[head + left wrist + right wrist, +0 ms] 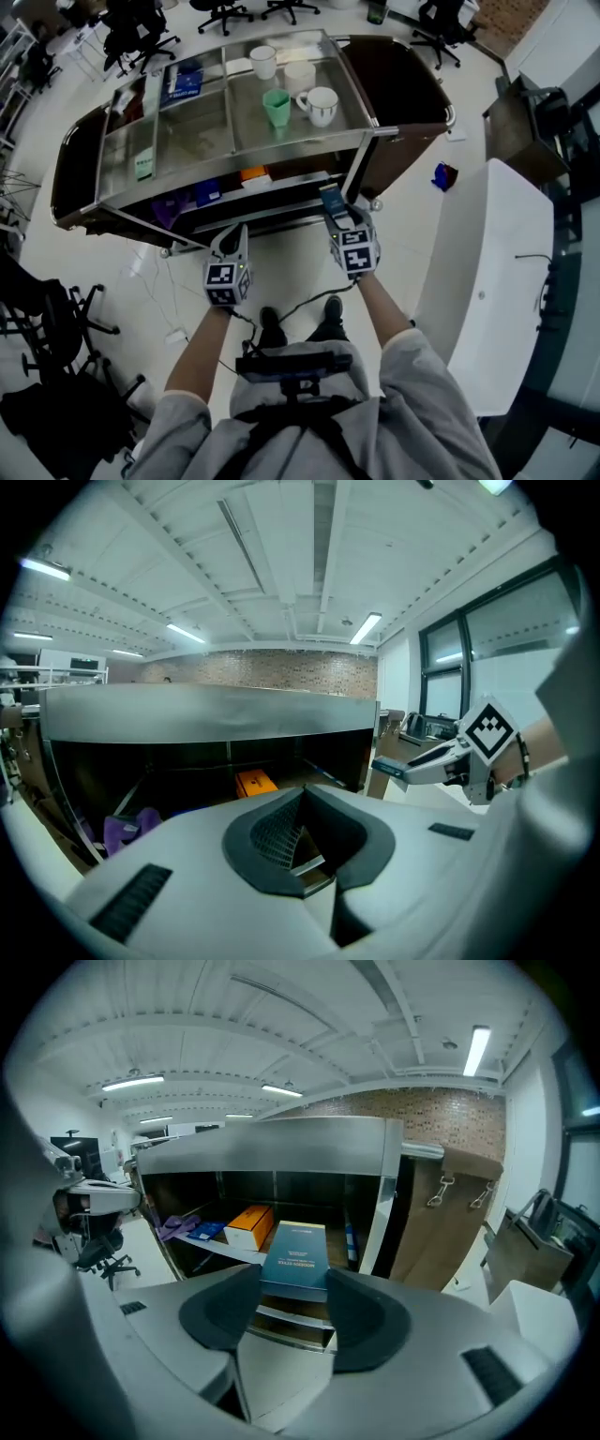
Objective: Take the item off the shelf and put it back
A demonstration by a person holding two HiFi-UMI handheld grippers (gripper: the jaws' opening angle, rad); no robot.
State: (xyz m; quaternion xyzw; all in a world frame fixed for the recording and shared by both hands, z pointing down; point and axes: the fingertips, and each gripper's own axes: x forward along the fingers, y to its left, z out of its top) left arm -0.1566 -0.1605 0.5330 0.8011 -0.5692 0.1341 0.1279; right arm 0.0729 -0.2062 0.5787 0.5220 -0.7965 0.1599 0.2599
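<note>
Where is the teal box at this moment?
In the right gripper view, the teal box sits clamped in the right claw, centre frame, just before the cart shelf, right of the orange box.

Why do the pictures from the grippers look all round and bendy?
Left gripper view: a wide-angle lens bows the ceiling and blackens the corners. Right gripper view: same bending; the cart top curves, yet the box looks sharp. Head view: lines look less bent.
</note>
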